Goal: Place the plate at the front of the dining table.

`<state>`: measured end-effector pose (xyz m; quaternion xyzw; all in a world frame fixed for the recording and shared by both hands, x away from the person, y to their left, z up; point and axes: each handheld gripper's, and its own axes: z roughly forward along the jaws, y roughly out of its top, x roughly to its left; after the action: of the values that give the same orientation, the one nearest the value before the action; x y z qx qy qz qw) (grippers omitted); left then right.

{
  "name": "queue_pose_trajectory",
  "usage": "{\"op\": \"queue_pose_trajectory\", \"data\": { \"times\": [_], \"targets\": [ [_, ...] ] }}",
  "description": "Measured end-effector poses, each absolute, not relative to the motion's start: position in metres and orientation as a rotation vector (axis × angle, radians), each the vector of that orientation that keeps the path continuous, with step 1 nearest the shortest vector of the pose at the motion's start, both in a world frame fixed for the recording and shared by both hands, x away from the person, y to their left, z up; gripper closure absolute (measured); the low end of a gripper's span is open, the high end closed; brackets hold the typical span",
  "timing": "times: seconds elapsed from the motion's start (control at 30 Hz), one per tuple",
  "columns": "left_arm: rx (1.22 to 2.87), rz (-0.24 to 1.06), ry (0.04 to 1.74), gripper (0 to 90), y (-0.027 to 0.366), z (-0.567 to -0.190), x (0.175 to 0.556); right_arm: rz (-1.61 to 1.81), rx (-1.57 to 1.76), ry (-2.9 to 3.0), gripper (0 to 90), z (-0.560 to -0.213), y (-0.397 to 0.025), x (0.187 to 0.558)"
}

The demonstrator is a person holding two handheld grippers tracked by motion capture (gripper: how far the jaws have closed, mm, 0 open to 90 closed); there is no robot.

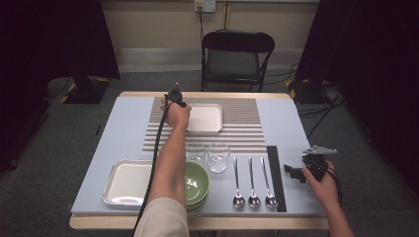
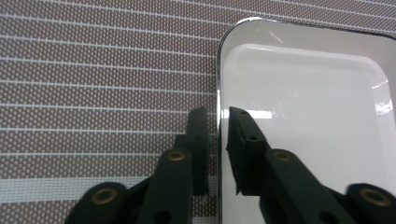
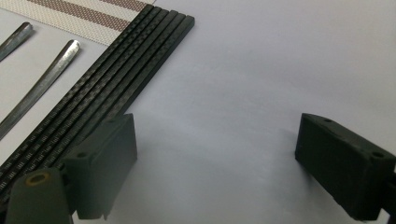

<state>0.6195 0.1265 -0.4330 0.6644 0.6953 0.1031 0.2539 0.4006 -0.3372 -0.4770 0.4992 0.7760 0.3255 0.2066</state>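
white tray [image 1: 205,117] on brown-and-white striped mat [image 1: 237,129]; green bowl [image 1: 197,181]; black ribbed strip [image 1: 276,177]; pale blue table cover [image 1: 123,128].

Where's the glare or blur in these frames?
Left gripper view: bright streaks of glare on the tray, chrome rim reflecting; the tongs close to the lens look soft. Right gripper view: even light, soft shadows under the tongs, black strips sharp. High view: table well lit, side curtains nearly black, little detail there.
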Motion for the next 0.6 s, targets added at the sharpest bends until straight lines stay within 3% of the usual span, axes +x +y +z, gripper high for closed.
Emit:
{"op": "queue_pose_trajectory", "data": {
  "times": [0.37,0.6],
  "targets": [
    [1.788,0.312,1.812,50.5,0.141,-0.404,0.607,0.907,1.39,2.162,11.5,-0.477,-0.337,0.401],
    [1.771,0.289,1.772,45.2,0.152,-0.389,0.596,0.906,1.39,2.162,11.5,-0.477,-0.337,0.401]
  ]
}}
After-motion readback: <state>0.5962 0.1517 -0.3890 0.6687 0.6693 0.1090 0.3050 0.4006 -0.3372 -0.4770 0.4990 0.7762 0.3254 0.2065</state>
